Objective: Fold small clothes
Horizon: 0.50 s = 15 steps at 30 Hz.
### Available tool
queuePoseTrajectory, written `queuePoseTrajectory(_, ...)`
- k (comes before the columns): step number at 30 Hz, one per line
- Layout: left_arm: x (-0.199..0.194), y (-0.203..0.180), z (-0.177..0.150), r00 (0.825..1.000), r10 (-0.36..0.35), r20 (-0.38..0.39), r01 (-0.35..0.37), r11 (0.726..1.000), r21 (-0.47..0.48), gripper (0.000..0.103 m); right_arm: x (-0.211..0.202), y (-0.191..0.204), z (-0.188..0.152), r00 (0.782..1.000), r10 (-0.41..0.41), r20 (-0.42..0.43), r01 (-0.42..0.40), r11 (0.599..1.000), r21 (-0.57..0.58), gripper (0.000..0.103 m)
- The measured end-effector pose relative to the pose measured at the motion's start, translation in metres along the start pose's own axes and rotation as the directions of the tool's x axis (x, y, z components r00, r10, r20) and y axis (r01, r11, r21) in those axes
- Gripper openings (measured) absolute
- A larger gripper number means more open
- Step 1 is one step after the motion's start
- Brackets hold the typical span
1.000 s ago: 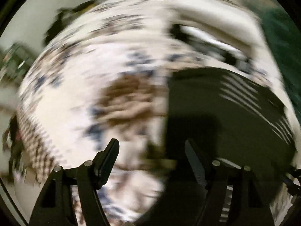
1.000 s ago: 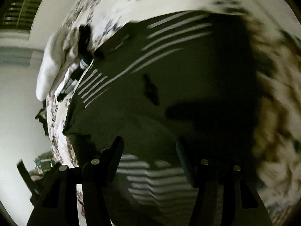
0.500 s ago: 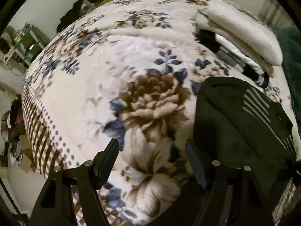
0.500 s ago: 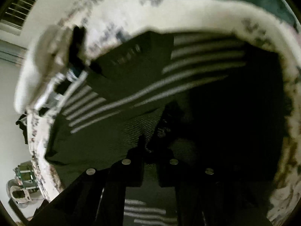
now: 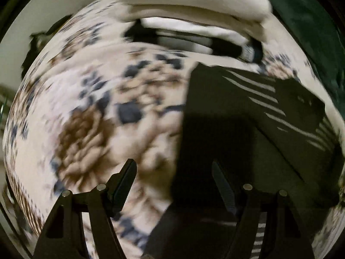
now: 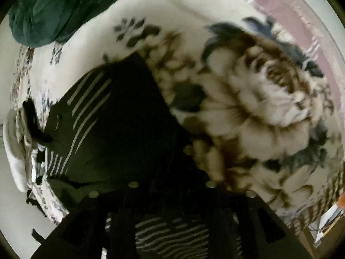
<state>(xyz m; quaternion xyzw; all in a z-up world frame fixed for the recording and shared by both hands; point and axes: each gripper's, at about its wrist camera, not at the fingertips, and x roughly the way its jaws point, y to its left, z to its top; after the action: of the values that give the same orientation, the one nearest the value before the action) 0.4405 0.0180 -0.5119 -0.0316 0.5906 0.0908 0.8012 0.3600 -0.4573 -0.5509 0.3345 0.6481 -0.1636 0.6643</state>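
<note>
One dark striped garment [image 5: 254,116] flat on floral blanket [image 5: 86,112], stripes slanting diagonally

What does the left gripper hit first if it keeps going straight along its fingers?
Probably the left edge of the dark garment with pale stripes, lying flat on the floral fleece blanket. The left gripper is open and empty, straddling that edge; blur leaves depth unclear.

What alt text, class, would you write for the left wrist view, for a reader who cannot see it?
A dark garment with thin white stripes lies on a cream fleece blanket printed with brown and blue flowers, partly folded over itself. The black two-finger left gripper points down at the garment's left edge, jaws apart and empty. Behind lies a stack of folded white and dark clothes; the picture is motion-blurred.
</note>
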Motion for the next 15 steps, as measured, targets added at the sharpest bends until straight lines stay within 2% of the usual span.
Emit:
queuePoseTrajectory(1,0.001,-0.009,0.002,1.0,0.006,0.003,-0.006,1.0,0.028,0.071,-0.006,0.009,-0.005,0.999,0.03,0.023,-0.029,0.998,-0.049,0.037)
queuePoseTrajectory(3,0.002,-0.022,0.005,1.0,0.013,0.012,-0.014,0.997,0.075,0.07,-0.006,0.027,-0.016,0.995,0.101,0.001,-0.1,0.986,-0.13,0.038)
queuePoseTrajectory(4,0.002,-0.028,0.006,1.0,0.014,0.014,-0.016,0.995,0.094,0.071,0.003,0.046,-0.026,0.986,0.153,-0.067,-0.164,0.965,-0.205,0.038)
queuePoseTrajectory(6,0.004,-0.037,0.005,1.0,0.019,0.01,-0.02,0.992,0.124,0.071,0.026,0.075,-0.041,0.964,0.174,-0.203,-0.23,0.927,-0.297,0.038)
queuePoseTrajectory(7,0.006,-0.04,0.004,1.0,0.024,0.003,-0.024,0.99,0.136,0.071,0.05,0.096,-0.054,0.937,0.161,-0.31,-0.27,0.896,-0.352,0.038)
queuePoseTrajectory(9,0.013,-0.045,0.003,0.999,0.038,-0.011,-0.036,0.987,0.156,0.07,0.078,0.113,-0.071,0.919,0.111,-0.379,-0.273,0.871,-0.407,0.038)
queuePoseTrajectory(11,0.02,-0.049,0.003,0.998,0.057,-0.026,-0.051,0.983,0.174,0.071,0.104,0.129,-0.073,0.932,0.032,-0.361,-0.208,0.863,-0.461,0.037)
queuePoseTrajectory(12,0.024,-0.05,0.003,0.997,0.066,-0.032,-0.059,0.981,0.183,0.071,0.107,0.132,-0.067,0.94,0.026,-0.339,-0.191,0.865,-0.464,0.037)
queuePoseTrajectory(13,0.027,-0.051,0.003,0.997,0.073,-0.036,-0.065,0.98,0.19,0.071,0.106,0.137,-0.056,0.958,0.033,-0.284,-0.165,0.876,-0.453,0.037)
queuePoseTrajectory(15,0.033,-0.051,0.003,0.996,0.081,-0.047,-0.07,0.978,0.198,0.071,0.092,0.142,-0.039,0.977,0.069,-0.203,-0.152,0.89,-0.43,0.037)
